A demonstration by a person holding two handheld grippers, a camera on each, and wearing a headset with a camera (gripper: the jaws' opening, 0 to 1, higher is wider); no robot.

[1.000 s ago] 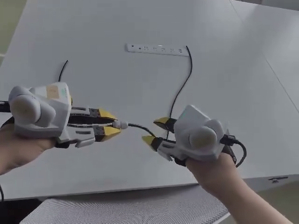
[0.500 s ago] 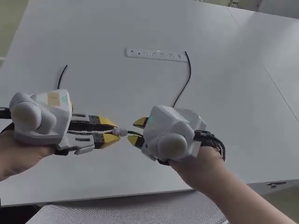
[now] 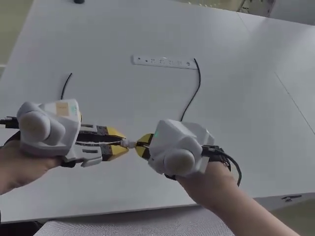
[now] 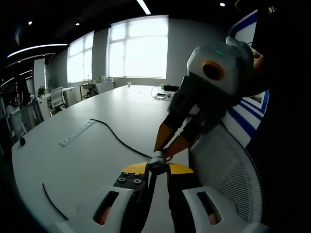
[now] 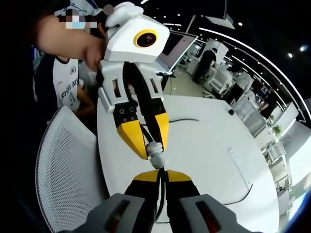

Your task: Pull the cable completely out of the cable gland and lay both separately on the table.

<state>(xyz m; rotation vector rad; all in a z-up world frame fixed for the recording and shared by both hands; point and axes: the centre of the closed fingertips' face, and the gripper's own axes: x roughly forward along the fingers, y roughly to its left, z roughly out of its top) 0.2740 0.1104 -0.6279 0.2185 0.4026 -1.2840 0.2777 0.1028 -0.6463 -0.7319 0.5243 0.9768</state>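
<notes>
My left tool (image 3: 124, 143) clamps the cable gland (image 3: 130, 143), my right tool (image 3: 141, 146) at three o'clock clamps the cable (image 3: 198, 86); neither is separated nor laid down yet.

The head view is evenly bright. The white counter (image 3: 147, 29) is nearly washed out, with only a faint, soft shadow beneath the left tool (image 3: 123, 143). In the left gripper view the windows (image 4: 138, 48) glare white against a dark ceiling. Both gripper views bow strongly at the edges.
</notes>
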